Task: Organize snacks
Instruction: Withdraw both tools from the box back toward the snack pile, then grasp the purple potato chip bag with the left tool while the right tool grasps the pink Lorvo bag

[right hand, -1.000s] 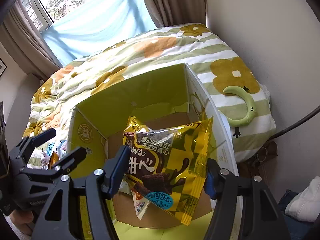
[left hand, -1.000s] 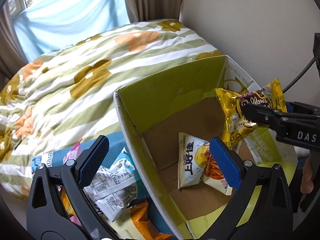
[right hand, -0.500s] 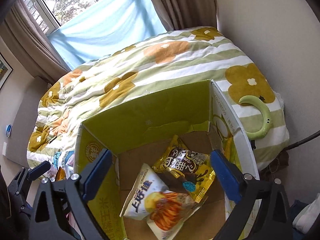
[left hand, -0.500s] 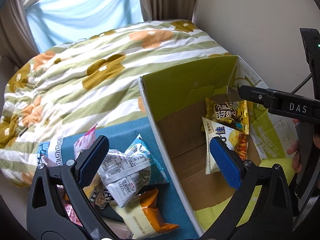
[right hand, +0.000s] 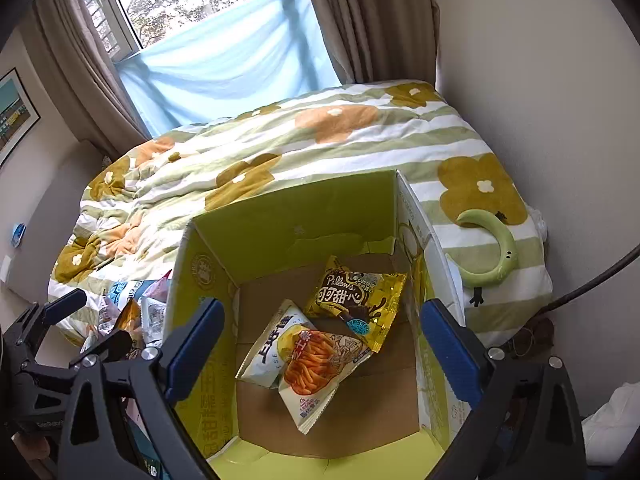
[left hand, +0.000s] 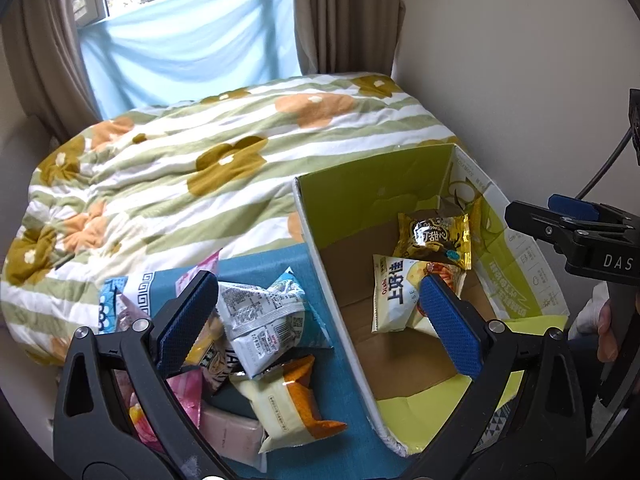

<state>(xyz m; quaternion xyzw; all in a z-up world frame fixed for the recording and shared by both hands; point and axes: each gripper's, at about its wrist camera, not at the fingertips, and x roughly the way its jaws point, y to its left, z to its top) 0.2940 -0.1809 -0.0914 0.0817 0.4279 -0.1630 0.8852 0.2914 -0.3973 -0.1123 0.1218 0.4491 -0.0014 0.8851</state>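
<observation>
An open green-lined cardboard box (right hand: 304, 216) (left hand: 368, 188) stands on the bed. Inside lie a yellow Pillows chocolate packet (right hand: 356, 298) (left hand: 436, 236) and a white-and-orange fries snack packet (right hand: 304, 356) (left hand: 394, 292). My right gripper (right hand: 320, 344) is open and empty above the box; it also shows in the left wrist view (left hand: 568, 224). My left gripper (left hand: 320, 320) is open and empty over a pile of snacks on a blue cloth (left hand: 256, 264): a silver-white packet (left hand: 268, 320), a cream-and-orange packet (left hand: 288, 404), and pink packets (left hand: 184, 396). The left gripper also shows in the right wrist view (right hand: 64, 320).
The floral striped quilt (left hand: 180, 168) covers the bed behind the box. A green crescent toy (right hand: 492, 248) lies on the quilt right of the box. A wall (left hand: 520, 60) runs along the right; a curtained window (right hand: 224, 60) is behind.
The right gripper opened and dropped the Pillows packet into the box, then rose. The left gripper moved left and back, over the snack pile.
</observation>
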